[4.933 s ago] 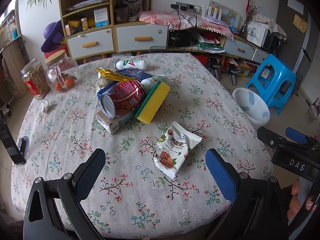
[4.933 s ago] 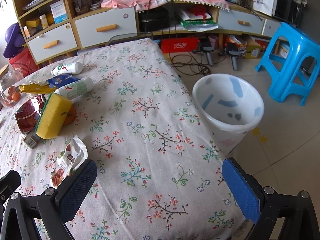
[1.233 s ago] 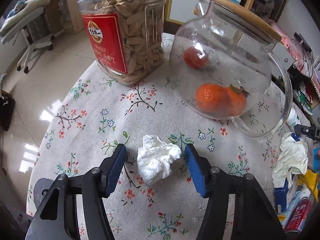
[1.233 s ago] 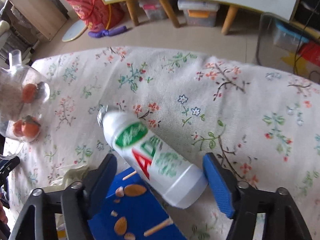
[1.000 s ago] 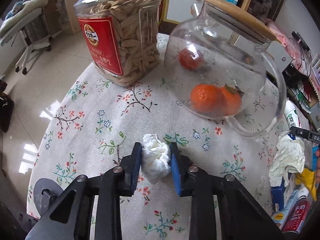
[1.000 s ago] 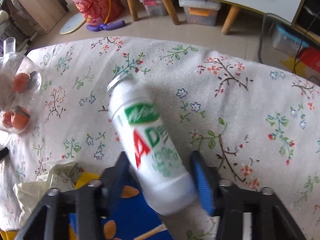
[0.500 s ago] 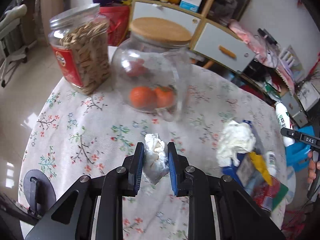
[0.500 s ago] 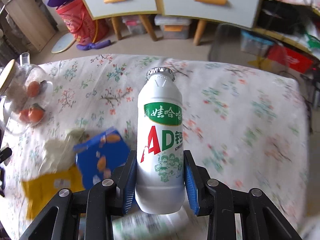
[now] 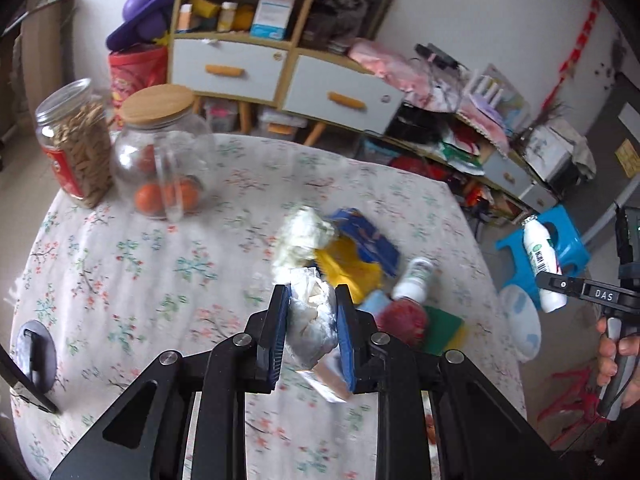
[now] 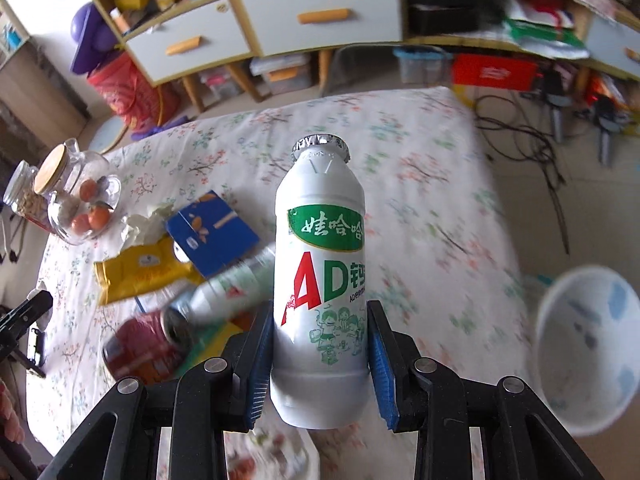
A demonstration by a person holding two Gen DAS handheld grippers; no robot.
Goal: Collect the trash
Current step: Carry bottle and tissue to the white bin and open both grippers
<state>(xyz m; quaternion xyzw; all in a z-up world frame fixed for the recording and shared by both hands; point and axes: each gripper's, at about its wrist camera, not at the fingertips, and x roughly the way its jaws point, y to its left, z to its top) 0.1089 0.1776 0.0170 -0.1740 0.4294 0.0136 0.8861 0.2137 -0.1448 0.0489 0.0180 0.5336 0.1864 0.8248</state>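
Note:
My left gripper (image 9: 311, 336) is shut on a crumpled white tissue (image 9: 310, 320), held up above the flowered table (image 9: 120, 280). My right gripper (image 10: 320, 350) is shut on a white AD milk bottle (image 10: 320, 280) with a foil cap, standing upright between the blue pads. The same bottle (image 9: 542, 264) shows at the right edge of the left wrist view, over the floor. A white waste bin (image 10: 588, 340) stands on the floor beside the table's right side, also seen as the bin (image 9: 520, 320) in the left wrist view.
On the table lie a red can (image 10: 140, 344), a second white bottle (image 10: 236, 284), a yellow packet (image 10: 136, 272), a blue box (image 10: 210, 232), another tissue (image 10: 146, 222) and a green-yellow sponge (image 9: 444, 328). Two glass jars (image 9: 160, 152) stand at the far left. A blue stool (image 9: 560, 248) is by the bin.
Both grippers closed on their items, the left on the tissue and the right on the bottle, then lifted and swung right toward the bin side of the table.

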